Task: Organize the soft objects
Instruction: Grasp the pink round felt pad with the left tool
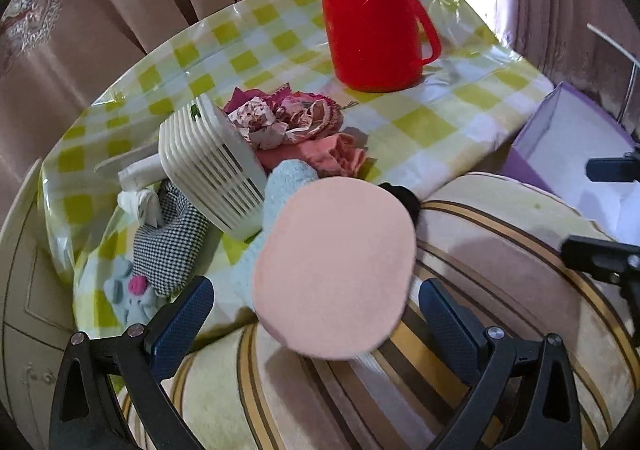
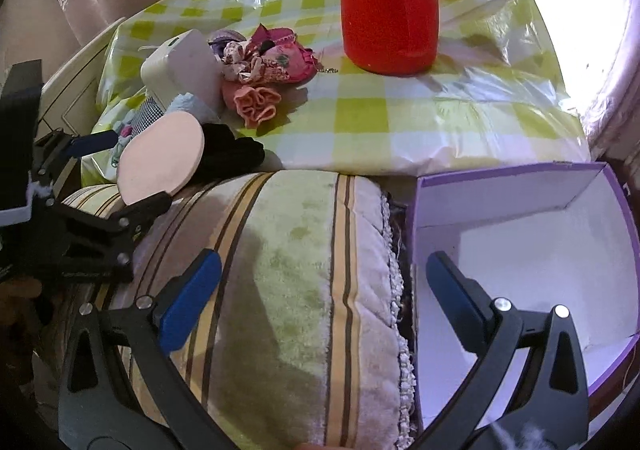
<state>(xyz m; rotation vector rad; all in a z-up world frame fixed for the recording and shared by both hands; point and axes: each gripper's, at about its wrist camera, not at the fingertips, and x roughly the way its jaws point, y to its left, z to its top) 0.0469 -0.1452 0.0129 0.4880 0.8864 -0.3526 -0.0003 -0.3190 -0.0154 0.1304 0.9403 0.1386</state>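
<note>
Your left gripper (image 1: pixel 316 304) is spread wide around the pink round pad (image 1: pixel 334 270); whether a finger touches it, you cannot tell. Your right gripper (image 2: pixel 324 278) gapes empty over the striped cushion (image 2: pixel 288 270). Only the right view shows the purple box (image 2: pixel 520 185) interior; only the left shows the mouse toy (image 1: pixel 134 296) near the tipped white basket (image 1: pixel 208 169).

Pink round sponge (image 1: pixel 334 270) sits between the wide-spread fingers of the left tool (image 1: pixel 314 320), above the striped cushion (image 1: pixel 500 250)

A home room — pleated beige curtains (image 1: pixel 120 9), a green-checked plastic tablecloth (image 2: pixel 360 117) (glossy, wrinkled), a red plastic thermos jug (image 1: pixel 372 17), a striped plush blanket (image 2: pixel 288 290).
</note>
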